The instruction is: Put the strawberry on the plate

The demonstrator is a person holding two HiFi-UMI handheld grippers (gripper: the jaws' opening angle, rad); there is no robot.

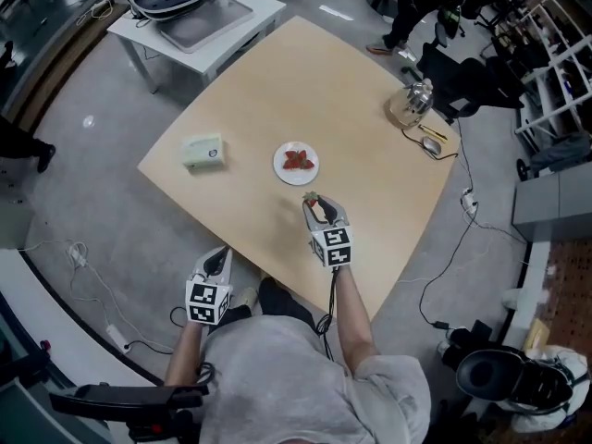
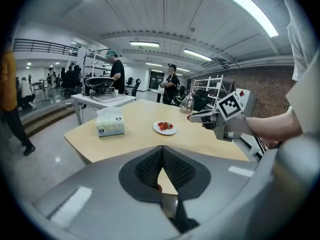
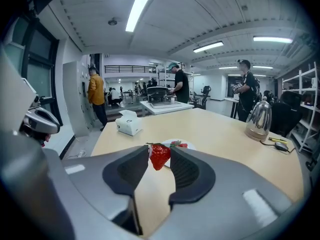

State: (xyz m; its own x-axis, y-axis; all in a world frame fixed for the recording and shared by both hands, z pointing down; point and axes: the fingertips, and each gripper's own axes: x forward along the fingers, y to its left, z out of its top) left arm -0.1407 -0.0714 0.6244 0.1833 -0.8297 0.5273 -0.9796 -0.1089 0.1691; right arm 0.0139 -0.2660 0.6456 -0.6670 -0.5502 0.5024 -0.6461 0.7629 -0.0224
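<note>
While right gripper (image 1: 314, 201) grips strawberry (image 3: 159, 156), plate (image 1: 277, 164) holds strawberries (image 1: 297, 161).

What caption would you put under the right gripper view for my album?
Right gripper pinching a strawberry at its jaw tips over the wooden table, the white plate just beyond.

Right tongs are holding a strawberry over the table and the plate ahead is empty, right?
No. The plate is not empty: the head view shows strawberries already on it. The right tongs do hold a strawberry over the table.
</note>
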